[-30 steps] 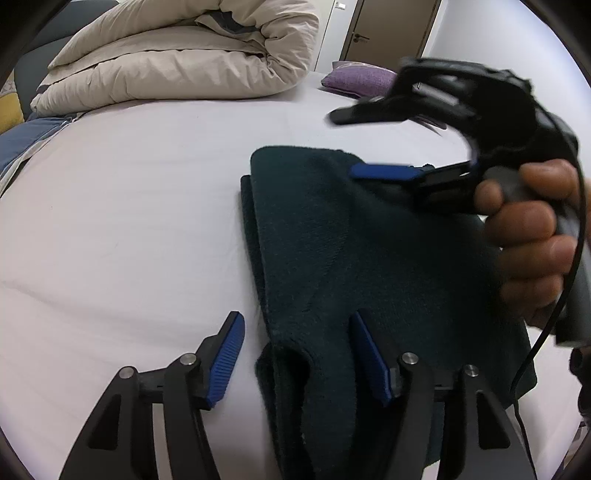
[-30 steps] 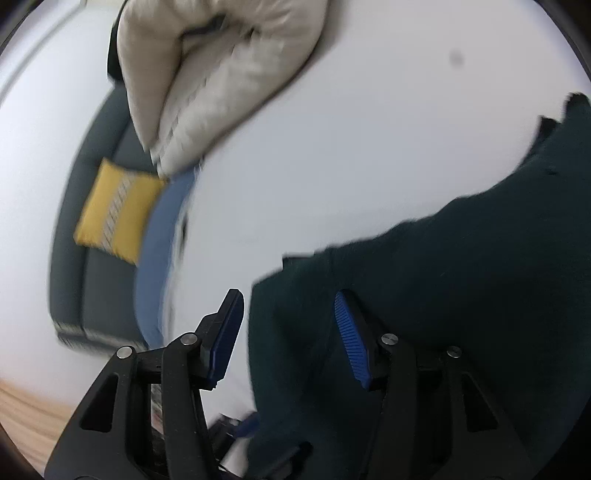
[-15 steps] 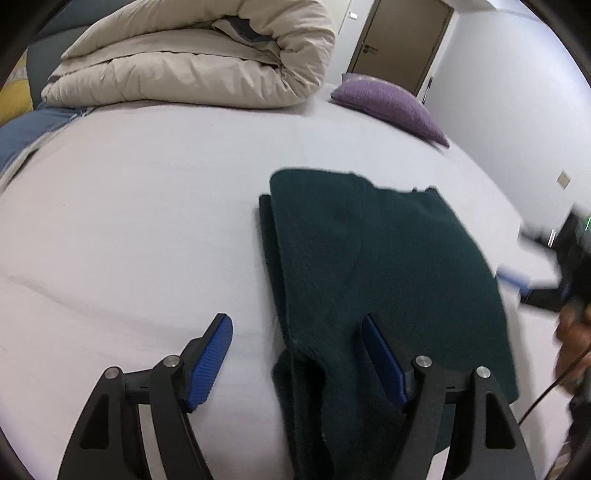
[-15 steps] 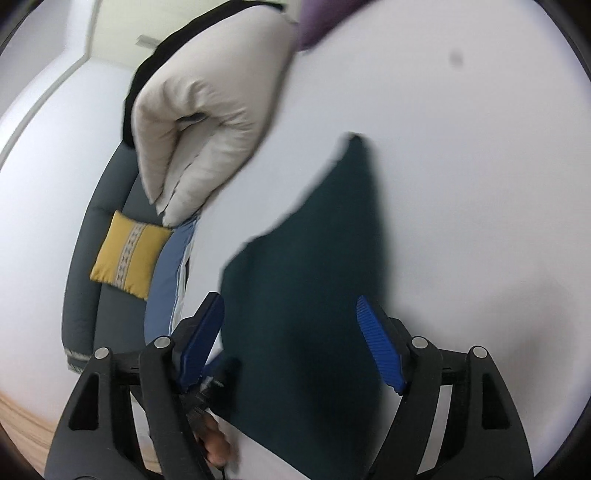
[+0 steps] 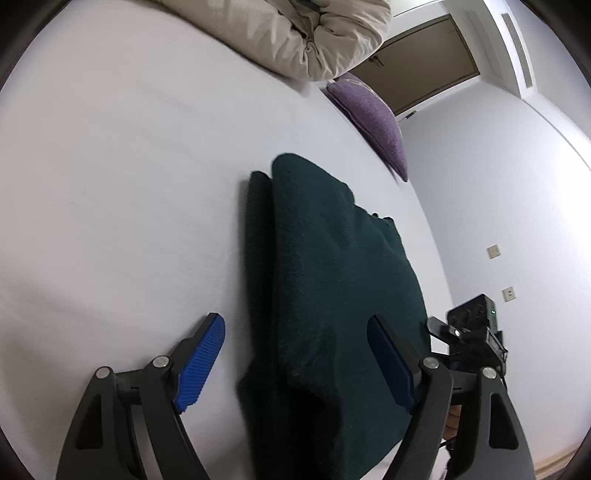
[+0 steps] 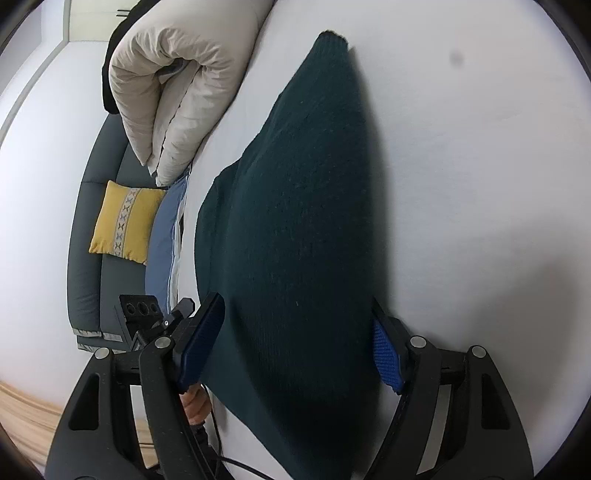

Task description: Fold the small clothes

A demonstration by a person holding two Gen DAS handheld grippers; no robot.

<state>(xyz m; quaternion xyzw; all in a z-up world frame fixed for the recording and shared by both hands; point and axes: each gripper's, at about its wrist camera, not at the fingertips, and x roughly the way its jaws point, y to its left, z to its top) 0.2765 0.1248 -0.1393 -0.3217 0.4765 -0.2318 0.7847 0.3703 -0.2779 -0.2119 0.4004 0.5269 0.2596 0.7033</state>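
Observation:
A dark green knitted garment (image 5: 332,295) lies folded lengthwise on the white bed sheet (image 5: 110,203); it also fills the middle of the right wrist view (image 6: 295,221). My left gripper (image 5: 299,365) is open, its fingers straddling the garment's near end. My right gripper (image 6: 291,347) is open too, its fingers on either side of the garment's near end in its own view. Part of the right gripper's body (image 5: 472,328) shows at the right of the left wrist view. Neither gripper holds the cloth.
A rolled beige duvet (image 5: 288,33) and a purple pillow (image 5: 373,118) lie at the far side of the bed. A grey sofa (image 6: 88,221) with a yellow cushion (image 6: 125,221) and a blue cloth (image 6: 164,236) stands beside the bed. A door (image 5: 424,74) is behind.
The right gripper has left the garment's far part and swung round to the near edge beside the left gripper. The left gripper has tilted and stayed open over the garment's end.

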